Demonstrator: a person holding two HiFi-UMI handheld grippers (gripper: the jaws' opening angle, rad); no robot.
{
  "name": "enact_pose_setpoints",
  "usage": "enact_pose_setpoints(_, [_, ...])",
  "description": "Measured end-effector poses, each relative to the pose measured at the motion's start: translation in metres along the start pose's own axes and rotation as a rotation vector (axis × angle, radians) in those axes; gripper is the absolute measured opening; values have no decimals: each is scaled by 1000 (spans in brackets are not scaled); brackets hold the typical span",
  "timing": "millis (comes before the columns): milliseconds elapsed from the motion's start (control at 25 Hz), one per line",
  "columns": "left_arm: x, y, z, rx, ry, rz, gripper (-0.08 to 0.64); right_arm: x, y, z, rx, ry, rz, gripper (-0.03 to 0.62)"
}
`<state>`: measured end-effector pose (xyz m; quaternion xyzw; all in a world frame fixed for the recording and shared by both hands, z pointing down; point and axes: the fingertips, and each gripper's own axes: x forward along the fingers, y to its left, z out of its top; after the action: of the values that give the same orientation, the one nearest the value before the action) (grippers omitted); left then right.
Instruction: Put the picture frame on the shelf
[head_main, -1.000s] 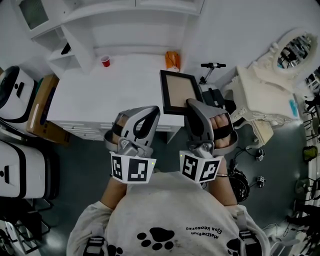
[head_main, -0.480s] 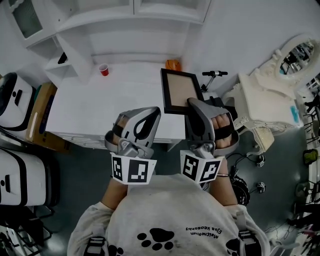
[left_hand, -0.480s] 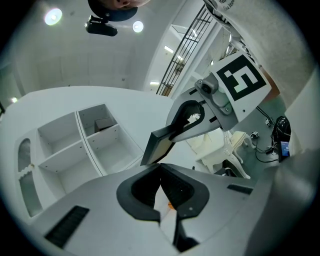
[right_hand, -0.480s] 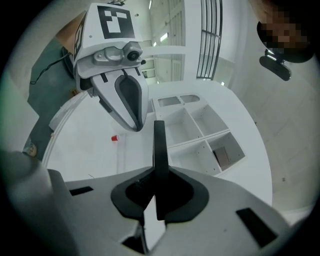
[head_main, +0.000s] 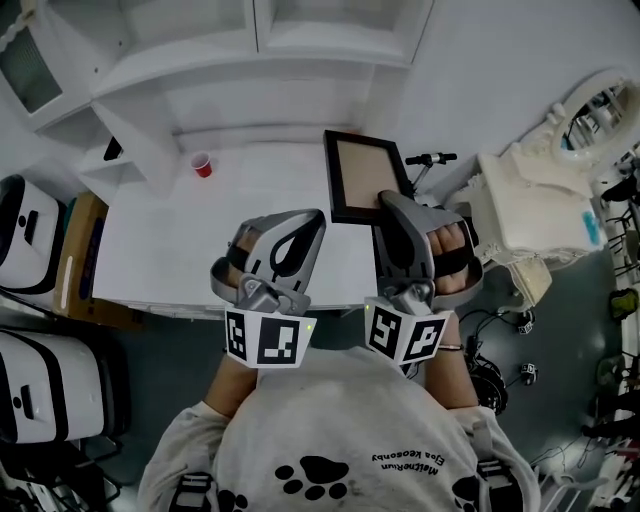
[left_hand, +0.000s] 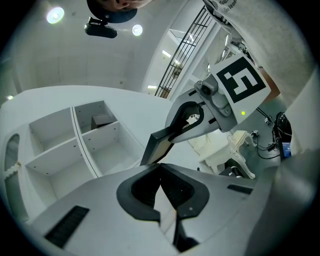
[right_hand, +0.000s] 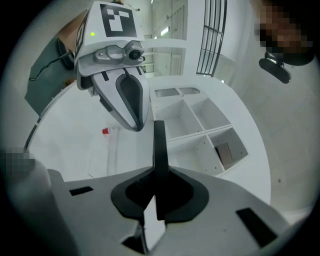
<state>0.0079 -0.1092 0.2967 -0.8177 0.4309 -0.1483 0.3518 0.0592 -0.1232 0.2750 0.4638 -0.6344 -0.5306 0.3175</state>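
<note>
The picture frame (head_main: 366, 176), black-edged with a tan panel, hangs over the right end of the white table (head_main: 180, 250). My right gripper (head_main: 392, 203) is shut on its near edge. In the right gripper view the frame (right_hand: 159, 145) stands edge-on between the pads. My left gripper (head_main: 306, 222) hovers beside it to the left, shut with nothing in it. From the left gripper view the frame (left_hand: 156, 146) shows tilted in the other gripper. The white shelf unit (head_main: 250, 55) with open compartments rises behind the table.
A red cup (head_main: 201, 164) stands at the back left of the table. White cases (head_main: 30, 250) and a cardboard box (head_main: 78, 245) sit at the left. An ornate white dresser (head_main: 535, 205) with a mirror stands at the right. A dark item lies in one shelf compartment (right_hand: 223, 152).
Both grippers and the frame have moved forward over the table, closer to the shelf. The orange object behind the frame is now hidden. The grip on the frame is unchanged.
</note>
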Motion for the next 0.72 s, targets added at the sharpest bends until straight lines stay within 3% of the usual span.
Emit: enact_pose_setpoints(720, [73, 64, -52, 27, -127, -121, 20, 111, -15, -1, -38, 82, -67, 63])
